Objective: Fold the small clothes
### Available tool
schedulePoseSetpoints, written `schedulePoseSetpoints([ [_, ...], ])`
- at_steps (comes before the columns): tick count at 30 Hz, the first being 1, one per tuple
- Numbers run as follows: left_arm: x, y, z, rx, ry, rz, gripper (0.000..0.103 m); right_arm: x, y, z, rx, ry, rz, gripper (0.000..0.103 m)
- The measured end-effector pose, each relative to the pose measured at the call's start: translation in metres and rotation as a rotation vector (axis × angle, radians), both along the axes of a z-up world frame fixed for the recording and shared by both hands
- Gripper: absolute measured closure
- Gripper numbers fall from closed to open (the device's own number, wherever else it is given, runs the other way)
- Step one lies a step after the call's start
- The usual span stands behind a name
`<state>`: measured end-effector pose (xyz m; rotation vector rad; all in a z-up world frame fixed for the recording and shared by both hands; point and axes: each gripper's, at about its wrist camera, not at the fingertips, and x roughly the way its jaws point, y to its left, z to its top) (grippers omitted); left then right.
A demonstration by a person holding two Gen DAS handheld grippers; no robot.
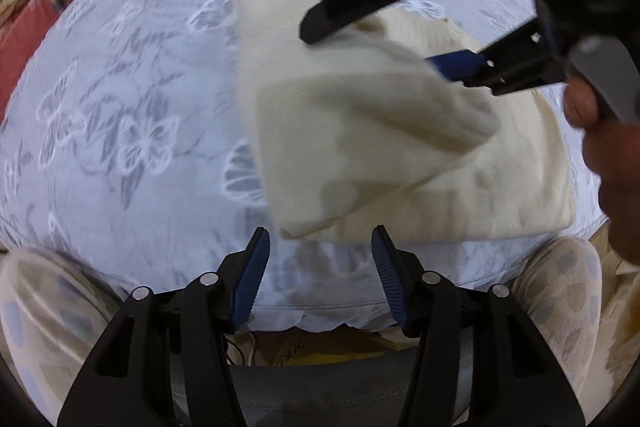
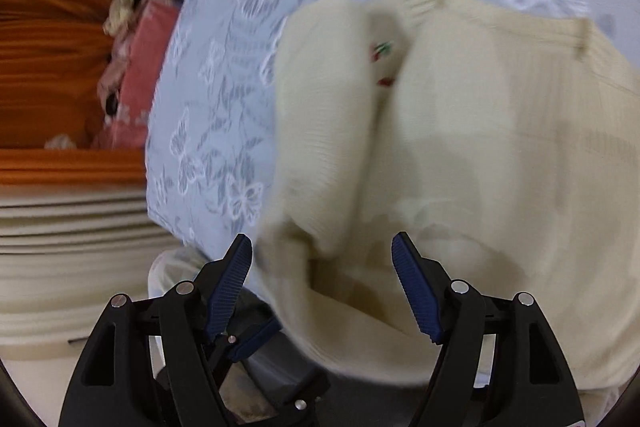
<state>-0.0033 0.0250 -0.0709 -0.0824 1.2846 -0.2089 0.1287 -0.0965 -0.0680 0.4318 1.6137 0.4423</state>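
A small cream knit sweater (image 1: 400,147) lies on a pale blue floral cloth (image 1: 120,107). One part of it is folded over the body. My left gripper (image 1: 320,247) is open and empty, just short of the sweater's near edge. My right gripper (image 1: 368,43) shows in the left wrist view, above the sweater, jaws apart. In the right wrist view the right gripper (image 2: 322,251) is open over the sweater (image 2: 460,147), with fabric lying between and below the pads (image 2: 416,287). A small red and green mark shows in a fold.
The cloth-covered table (image 2: 224,87) ends at a near edge beside the person's patterned knees (image 1: 560,299). Orange curtains (image 2: 60,47) and a pink item (image 2: 136,75) lie beyond the table. The left gripper's tip (image 2: 256,339) shows low in the right wrist view.
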Motion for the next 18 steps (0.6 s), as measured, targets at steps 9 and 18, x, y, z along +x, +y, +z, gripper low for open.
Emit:
schedulePoseSetpoints([
  [9, -0.002, 0.051, -0.004, -0.111, -0.004, 0.120, 0.044, -0.001, -0.014, 0.020, -0.042, -0.061, -0.041, 0.030],
  [18, -0.004, 0.042, 0.009, -0.161, -0.031, 0.072, 0.043, -0.036, -0.006, 0.052, -0.072, -0.280, -0.026, 0.090],
])
